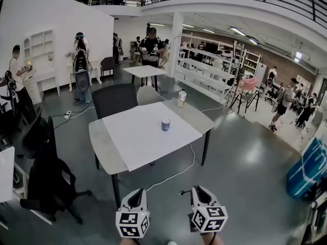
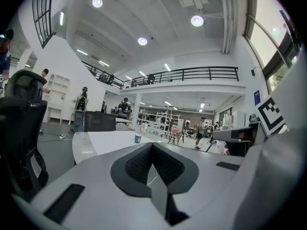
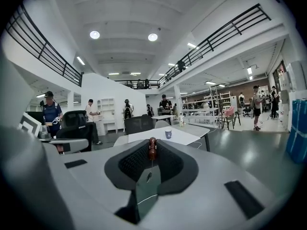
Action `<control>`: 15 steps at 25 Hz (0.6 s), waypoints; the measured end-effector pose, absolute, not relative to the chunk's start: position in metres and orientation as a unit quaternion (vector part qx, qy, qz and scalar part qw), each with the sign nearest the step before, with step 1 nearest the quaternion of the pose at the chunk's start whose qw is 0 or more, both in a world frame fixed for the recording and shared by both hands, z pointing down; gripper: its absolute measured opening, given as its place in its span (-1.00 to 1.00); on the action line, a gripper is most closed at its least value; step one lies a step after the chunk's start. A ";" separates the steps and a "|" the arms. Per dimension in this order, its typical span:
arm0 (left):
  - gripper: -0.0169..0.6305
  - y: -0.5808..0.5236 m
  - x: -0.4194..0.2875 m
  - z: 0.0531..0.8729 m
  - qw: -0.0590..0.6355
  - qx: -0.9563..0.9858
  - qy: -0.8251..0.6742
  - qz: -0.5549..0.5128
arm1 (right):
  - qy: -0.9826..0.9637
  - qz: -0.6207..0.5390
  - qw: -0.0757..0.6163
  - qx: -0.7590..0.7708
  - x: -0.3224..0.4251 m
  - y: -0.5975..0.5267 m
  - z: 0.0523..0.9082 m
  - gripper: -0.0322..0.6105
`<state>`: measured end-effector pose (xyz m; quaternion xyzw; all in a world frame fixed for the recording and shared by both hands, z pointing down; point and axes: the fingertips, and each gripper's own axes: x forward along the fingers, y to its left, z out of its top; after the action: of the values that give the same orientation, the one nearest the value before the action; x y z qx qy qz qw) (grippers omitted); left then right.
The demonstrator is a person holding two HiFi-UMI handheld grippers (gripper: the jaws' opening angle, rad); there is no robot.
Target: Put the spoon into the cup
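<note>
Left gripper [image 2: 152, 151]: jaws pressed together, nothing between them.
Right gripper [image 3: 152, 155]: jaws pinched on the spoon.
Spoon [image 3: 152, 147]: dark brown, glossy, with a rounded, knobby end that sticks up between the jaws. The rest is hidden.
Table [image 1: 101, 146]: well ahead of both grippers, white sheet [image 1: 148, 137] across its middle.
Cup [image 1: 165, 124]: small, blue, upright on the sheet, well apart from the spoon.
Carton [image 1: 182, 98]: upright near the table's far edge.

White grippers [image 1: 137, 193], black-and-white marker cubes [image 1: 133, 224]

The grey table [image 1: 102, 142] carries a white sheet [image 1: 148, 137], 1 blue cup [image 1: 165, 124] and 1 carton [image 1: 182, 98].
</note>
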<state>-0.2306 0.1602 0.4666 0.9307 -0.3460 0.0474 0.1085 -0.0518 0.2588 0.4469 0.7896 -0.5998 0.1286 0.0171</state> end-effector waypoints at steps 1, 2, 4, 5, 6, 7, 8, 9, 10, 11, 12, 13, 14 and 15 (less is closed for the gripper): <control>-0.89 0.161 -0.229 0.470 0.110 0.931 -0.344 0.050 | -0.598 0.132 0.016 0.791 -0.050 0.259 0.449 -0.70; -0.89 0.160 -0.228 0.474 0.112 0.931 -0.343 0.053 | -0.596 0.134 0.015 0.792 -0.049 0.259 0.452 -0.70; -0.89 0.156 -0.225 0.480 0.117 0.931 -0.342 0.057 | -0.595 0.136 0.015 0.792 -0.047 0.256 0.454 -0.70; -0.89 0.154 -0.223 0.481 0.119 0.930 -0.342 0.058 | -0.595 0.136 0.016 0.792 -0.046 0.253 0.454 -0.70; -0.89 0.151 -0.220 0.480 0.120 0.930 -0.342 0.059 | -0.594 0.137 0.017 0.793 -0.043 0.251 0.454 -0.70; -0.89 0.148 -0.216 0.479 0.120 0.930 -0.341 0.060 | -0.593 0.139 0.017 0.793 -0.039 0.249 0.454 -0.70; -0.89 0.144 -0.212 0.477 0.120 0.931 -0.341 0.061 | -0.590 0.141 0.015 0.795 -0.034 0.247 0.454 -0.70; -0.89 0.140 -0.206 0.476 0.118 0.931 -0.340 0.061 | -0.588 0.142 0.013 0.796 -0.028 0.243 0.453 -0.70; -0.89 0.136 -0.201 0.475 0.116 0.932 -0.339 0.062 | -0.586 0.143 0.009 0.797 -0.022 0.239 0.453 -0.70; -0.89 0.130 -0.195 0.474 0.113 0.932 -0.338 0.064 | -0.585 0.144 0.006 0.798 -0.016 0.234 0.454 -0.70; -0.89 0.124 -0.190 0.474 0.110 0.932 -0.338 0.065 | -0.584 0.144 0.003 0.799 -0.010 0.228 0.454 -0.70; -0.89 0.117 -0.184 0.475 0.108 0.932 -0.339 0.065 | -0.584 0.144 0.000 0.798 -0.004 0.221 0.455 -0.70; -0.89 0.110 -0.179 0.475 0.107 0.932 -0.340 0.065 | -0.585 0.144 -0.002 0.798 0.002 0.213 0.455 -0.70; -0.89 0.102 -0.173 0.474 0.106 0.931 -0.342 0.065 | -0.586 0.143 -0.005 0.797 0.008 0.206 0.454 -0.70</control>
<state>-0.1733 0.1023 0.4741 0.9313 -0.3424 0.0651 0.1056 0.0079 0.2056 0.4545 0.7973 -0.5864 0.1433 -0.0049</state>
